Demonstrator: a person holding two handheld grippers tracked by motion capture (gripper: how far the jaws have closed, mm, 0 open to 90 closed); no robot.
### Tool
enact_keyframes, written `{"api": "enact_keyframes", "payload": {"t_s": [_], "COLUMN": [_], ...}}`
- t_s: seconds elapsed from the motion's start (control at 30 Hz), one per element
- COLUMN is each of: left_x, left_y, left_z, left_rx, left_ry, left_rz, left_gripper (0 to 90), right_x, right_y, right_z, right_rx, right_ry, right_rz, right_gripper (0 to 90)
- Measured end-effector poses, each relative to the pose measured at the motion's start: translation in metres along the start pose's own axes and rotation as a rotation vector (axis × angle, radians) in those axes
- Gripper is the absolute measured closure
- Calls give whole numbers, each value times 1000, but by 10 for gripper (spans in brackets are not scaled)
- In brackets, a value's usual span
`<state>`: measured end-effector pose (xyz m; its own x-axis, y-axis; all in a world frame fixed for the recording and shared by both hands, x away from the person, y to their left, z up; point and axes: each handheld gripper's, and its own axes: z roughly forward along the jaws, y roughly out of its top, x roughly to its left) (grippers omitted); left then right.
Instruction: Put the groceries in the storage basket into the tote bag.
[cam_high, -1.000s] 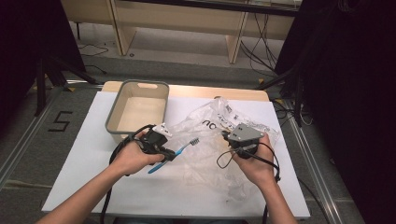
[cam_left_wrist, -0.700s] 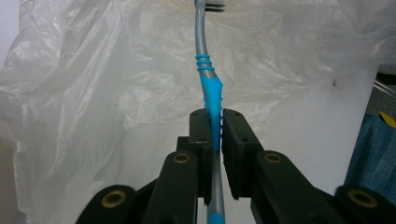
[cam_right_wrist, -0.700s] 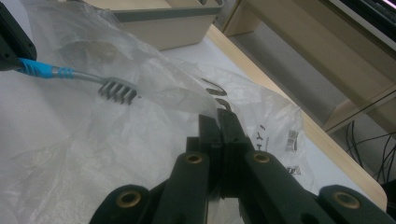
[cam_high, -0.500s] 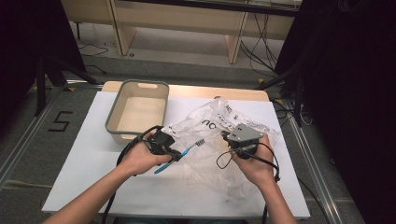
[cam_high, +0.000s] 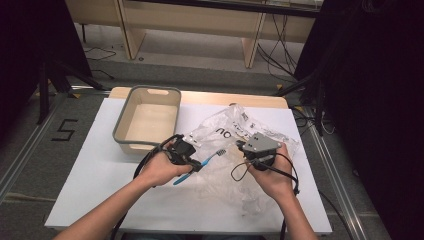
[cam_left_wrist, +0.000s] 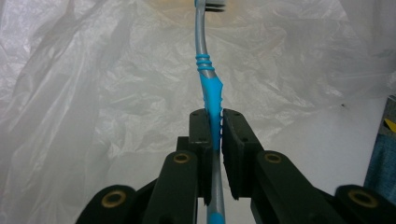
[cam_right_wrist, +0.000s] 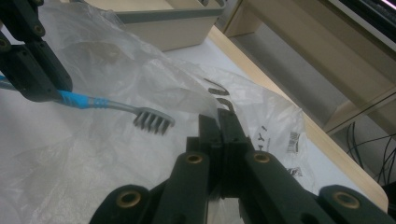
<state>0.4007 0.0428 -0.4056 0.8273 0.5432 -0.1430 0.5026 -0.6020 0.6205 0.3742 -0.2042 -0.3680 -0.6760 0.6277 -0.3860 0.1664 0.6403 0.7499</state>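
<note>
Blue rubber on the toothbrush (cam_left_wrist: 211, 100) handle sits clamped between the pads of my left tongs (cam_left_wrist: 214, 135); the jaws stand nearly closed on it. The brush points away from the tongs, its bristled head (cam_right_wrist: 154, 120) held above the plastic bag (cam_high: 235, 150) and directed toward my right tongs (cam_right_wrist: 223, 133). My right tongs are fully closed, pinching a fold of the thin translucent bag film. In the high view, my left tongs (cam_high: 187, 157) and right tongs (cam_high: 245, 150) are near each other over the bag, with the toothbrush (cam_high: 200, 166) between them.

The bag lies crumpled on the white worktop (cam_high: 90, 190). A grey-rimmed beige tub (cam_high: 147, 120) stands just beside the bag, at the far left. Beyond the worktop are a grey floor, wooden furniture legs and loose cables.
</note>
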Motion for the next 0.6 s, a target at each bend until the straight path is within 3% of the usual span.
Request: {"api": "enact_keyframes", "payload": {"t_s": [0.4,0.6], "left_x": [-4,-6], "left_y": [8,11], "left_z": [16,24], "left_rx": [-33,-25], "left_ry": [48,60], "left_rz": [3,20], "left_gripper": [820,819], "right_x": [1,0], "right_y": [0,-1], "right_z": [1,0], "right_rx": [2,2], "right_ry": [2,1], "right_rz": [0,2], "right_gripper": [900,900]}}
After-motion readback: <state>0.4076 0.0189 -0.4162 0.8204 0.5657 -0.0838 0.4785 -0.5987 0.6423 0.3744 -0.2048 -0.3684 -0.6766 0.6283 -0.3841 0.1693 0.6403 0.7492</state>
